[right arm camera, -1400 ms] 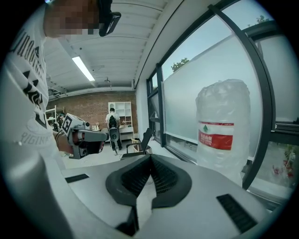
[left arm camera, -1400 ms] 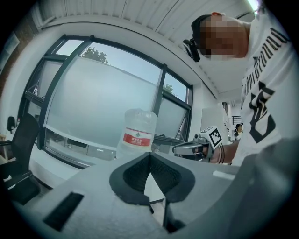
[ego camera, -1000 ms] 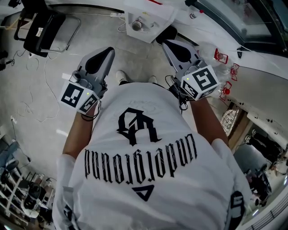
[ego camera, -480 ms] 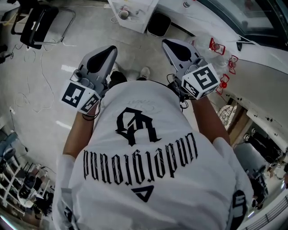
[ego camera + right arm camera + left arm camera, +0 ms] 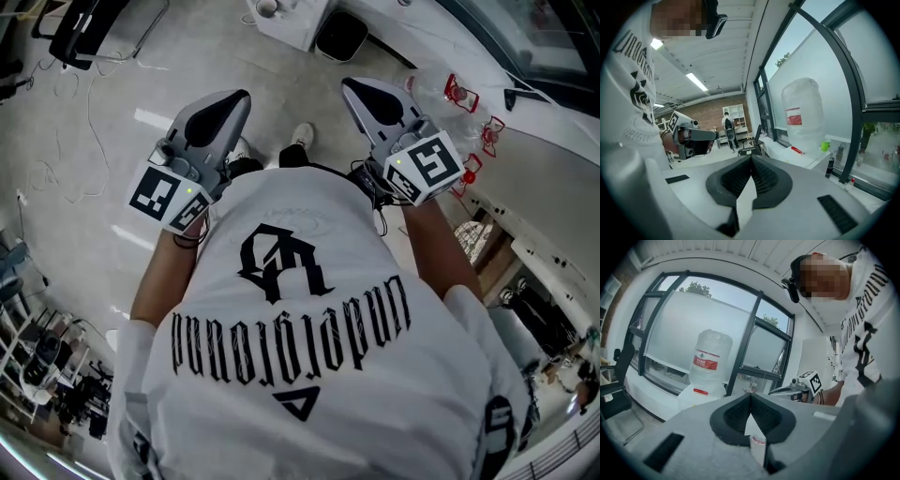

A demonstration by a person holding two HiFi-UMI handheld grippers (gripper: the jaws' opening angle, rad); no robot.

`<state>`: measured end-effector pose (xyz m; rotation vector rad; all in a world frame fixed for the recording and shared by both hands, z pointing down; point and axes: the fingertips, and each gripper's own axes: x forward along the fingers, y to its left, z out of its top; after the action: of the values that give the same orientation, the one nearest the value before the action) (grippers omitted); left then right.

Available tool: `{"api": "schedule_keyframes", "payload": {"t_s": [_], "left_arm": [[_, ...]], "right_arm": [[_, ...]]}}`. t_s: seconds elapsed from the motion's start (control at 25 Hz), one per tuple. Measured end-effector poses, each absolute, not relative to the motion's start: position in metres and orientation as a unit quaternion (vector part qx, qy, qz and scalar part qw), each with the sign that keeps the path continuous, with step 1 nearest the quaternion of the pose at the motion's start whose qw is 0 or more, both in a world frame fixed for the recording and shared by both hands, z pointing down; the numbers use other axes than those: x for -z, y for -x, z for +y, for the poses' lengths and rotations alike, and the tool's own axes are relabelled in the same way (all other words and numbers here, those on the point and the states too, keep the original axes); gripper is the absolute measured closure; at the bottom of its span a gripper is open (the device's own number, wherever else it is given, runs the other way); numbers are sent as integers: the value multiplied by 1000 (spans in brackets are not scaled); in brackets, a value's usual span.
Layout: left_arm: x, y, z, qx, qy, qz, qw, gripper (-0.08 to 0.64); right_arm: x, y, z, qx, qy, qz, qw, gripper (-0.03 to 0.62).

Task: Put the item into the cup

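Both grippers are held out in front of the person's white shirt, above a grey floor. My left gripper [image 5: 236,97] has its jaws shut with nothing between them; in its own view the black pads [image 5: 740,411] meet at the tip. My right gripper [image 5: 352,86] is shut and empty too, its pads [image 5: 761,176] touching. A low white table [image 5: 298,21] with a small cup-like thing [image 5: 266,7] shows at the top edge, far ahead of both grippers. I cannot pick out the item.
A black bin [image 5: 339,37] stands beside the white table. A black chair [image 5: 86,28] and loose cables lie at top left. A large water jug [image 5: 801,115] stands on a white ledge by tall windows. Red-tagged clear bottles [image 5: 457,94] sit on the counter at right.
The white table and black bin have slid toward the top edge of the head view. Both grippers keep the same shut pose in front of the body.
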<state>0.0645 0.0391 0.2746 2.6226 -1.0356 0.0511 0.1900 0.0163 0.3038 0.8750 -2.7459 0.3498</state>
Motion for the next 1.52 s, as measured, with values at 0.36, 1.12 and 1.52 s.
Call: {"api": "schedule_keyframes", "payload": {"t_s": [0.36, 1.12, 1.52], "left_arm": [[-264, -29, 72, -12, -924, -353, 146, 546], [-257, 118, 157, 5, -928, -354, 121, 546], [-258, 148, 183, 3, -936, -332, 117, 546]], "right_arm": [[-290, -154, 52, -111, -312, -937, 111, 578], [-266, -35, 148, -86, -348, -928, 99, 578], [-264, -6, 186, -76, -360, -924, 103, 577]]}}
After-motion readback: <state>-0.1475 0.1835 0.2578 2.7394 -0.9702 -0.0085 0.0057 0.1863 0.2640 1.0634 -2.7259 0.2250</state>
